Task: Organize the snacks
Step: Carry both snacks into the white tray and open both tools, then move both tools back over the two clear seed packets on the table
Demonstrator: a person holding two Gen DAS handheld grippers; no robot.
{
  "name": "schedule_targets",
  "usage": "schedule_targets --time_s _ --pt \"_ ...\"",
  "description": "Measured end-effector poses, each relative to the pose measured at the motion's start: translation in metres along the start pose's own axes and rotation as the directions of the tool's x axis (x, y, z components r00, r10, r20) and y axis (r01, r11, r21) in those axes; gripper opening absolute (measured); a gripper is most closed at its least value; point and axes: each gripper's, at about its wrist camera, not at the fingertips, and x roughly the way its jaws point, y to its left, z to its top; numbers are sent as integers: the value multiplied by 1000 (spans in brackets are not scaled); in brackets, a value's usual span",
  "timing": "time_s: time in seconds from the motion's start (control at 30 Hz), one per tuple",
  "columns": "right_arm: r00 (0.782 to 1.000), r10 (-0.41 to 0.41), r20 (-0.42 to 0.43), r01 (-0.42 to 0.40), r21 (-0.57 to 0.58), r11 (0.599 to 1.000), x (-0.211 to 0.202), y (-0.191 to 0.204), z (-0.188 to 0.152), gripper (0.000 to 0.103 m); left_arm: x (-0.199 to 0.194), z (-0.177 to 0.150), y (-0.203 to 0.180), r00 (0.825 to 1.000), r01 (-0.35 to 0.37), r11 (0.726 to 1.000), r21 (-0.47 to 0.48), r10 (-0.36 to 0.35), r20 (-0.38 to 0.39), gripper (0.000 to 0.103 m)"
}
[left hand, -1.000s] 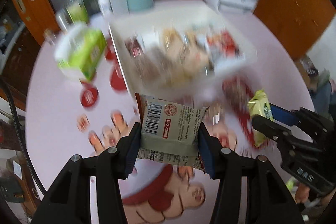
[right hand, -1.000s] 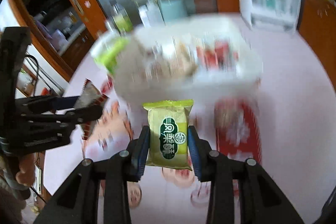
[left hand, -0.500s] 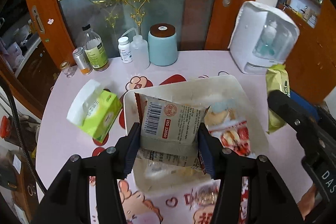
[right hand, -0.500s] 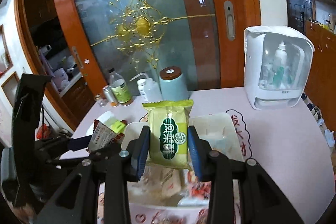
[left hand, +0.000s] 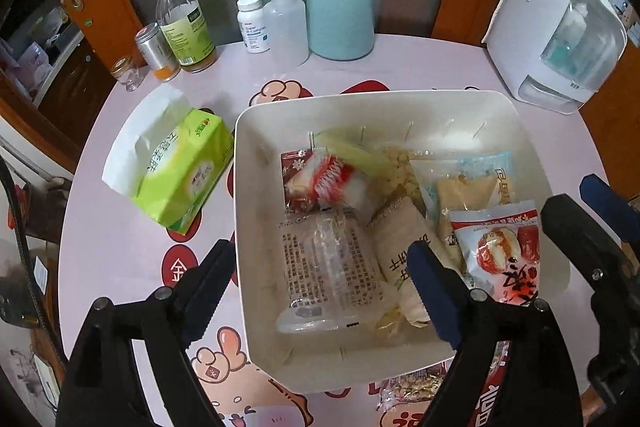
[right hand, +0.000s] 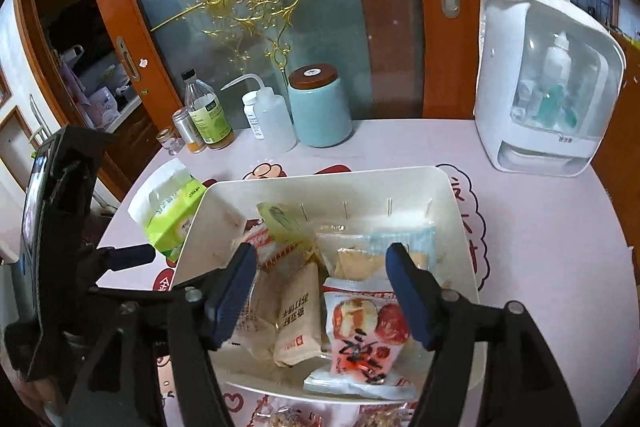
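Pink cartoon-print table (left hand: 400, 63) is sitting under both tools, glass door and bottles lining the far edge. You are hovering both grippers over the white bin (left hand: 256, 147). Left gripper (left hand: 320, 287): jaws have just been opening, now spread wide, nothing between them; half a second back it was pinching a barcode-backed packet. Right gripper (right hand: 320, 295): jaws also just opening, now spread and empty; the green packet (right hand: 280, 219) it was pinching is lying at the bin's far wall, ahead of the left finger. Both drops are landing in the bin, so two more snacks are sorted.

Which packet below the left gripper is the released one, you can't be sure; likely the clear printed packet (left hand: 324, 259). More wrappers (right hand: 292, 417) are lying outside the bin's near rim, cut off by the fingers and frame edge, count unclear.
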Motion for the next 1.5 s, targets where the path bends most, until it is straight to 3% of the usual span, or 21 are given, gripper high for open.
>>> schedule_targets --time_s 0.23,0.57,0.93,1.13,1.5 --pt "999 19 30 -20 22 1000 -18 -2 -4 68 -14 -13 -12 1000 -22 998 63 21 24 87" --pt "997 33 70 -34 13 999 -53 7 -26 68 -46 -50 -21 999 20 994 112 -24 35 87" --pt "991 22 130 -23 6 1000 -103 4 -57 68 -97 -93 -8 993 36 996 82 -45 109 87" --pt "985 -44 169 45 -3 999 -122 -6 -83 68 -111 -112 -3 989 5 997 74 -16 148 88" --pt "991 -114 63 113 19 993 -106 -32 -131 68 -85 -147 -15 996 -11 996 83 3 94 88"
